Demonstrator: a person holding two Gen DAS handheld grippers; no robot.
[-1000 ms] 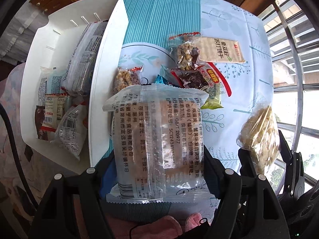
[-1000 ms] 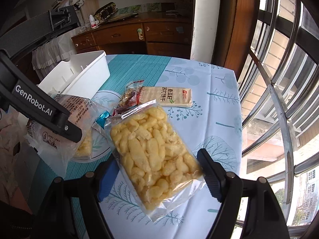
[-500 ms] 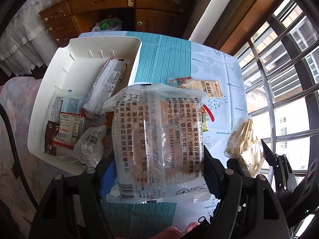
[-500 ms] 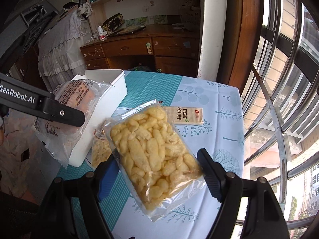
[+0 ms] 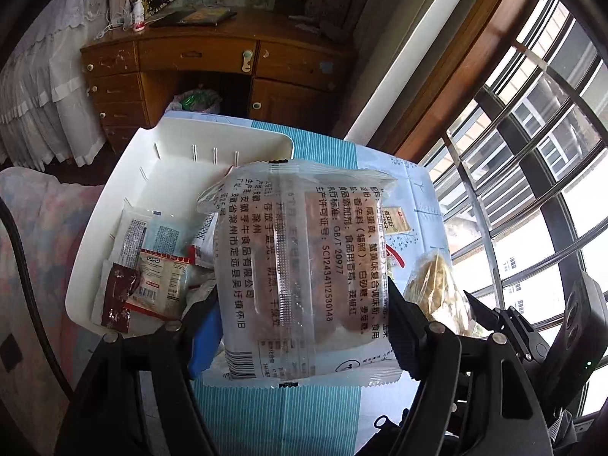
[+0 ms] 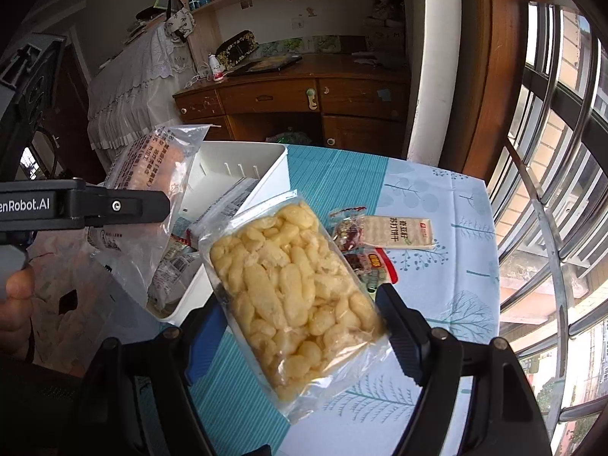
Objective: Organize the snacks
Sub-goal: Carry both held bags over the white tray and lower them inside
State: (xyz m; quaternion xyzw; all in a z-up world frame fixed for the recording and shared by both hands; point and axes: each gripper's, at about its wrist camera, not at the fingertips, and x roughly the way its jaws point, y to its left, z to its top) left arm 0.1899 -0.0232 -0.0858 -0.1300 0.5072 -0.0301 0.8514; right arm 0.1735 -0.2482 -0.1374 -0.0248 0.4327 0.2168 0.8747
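Lifting both packets clear of the table: against a second ago both views show the table dropped away and the white bin (image 5: 182, 174) now lies whole below the left tongs (image 5: 300, 319), where earlier only its near wall sat alongside. So the carry to the bin is underway, drop not yet done. Left of the bin: a pink-patterned soft surface, nothing to sort there. In the bin: several flat foil and film packets (image 5: 152, 277) piled at its near end, far end bare; smooth rigid plastic, ribbed inner wall. Over the bin's right wall, left tongs clamped on a printed clear-film cake packet (image 5: 300, 266), flat, pillow-shaped, crimped seals. Right of the bin, right tongs (image 6: 300, 319) clamped on a clear bag of puffed yellow snacks (image 6: 288, 288), lumpy, crinkly, slack at the bottom edge. Further right of the bin, on the teal-striped, tree-print tablecloth (image 6: 448, 304): a rectangular cracker pack (image 6: 399, 231) and small red wrappers (image 6: 349, 231), unsorted.
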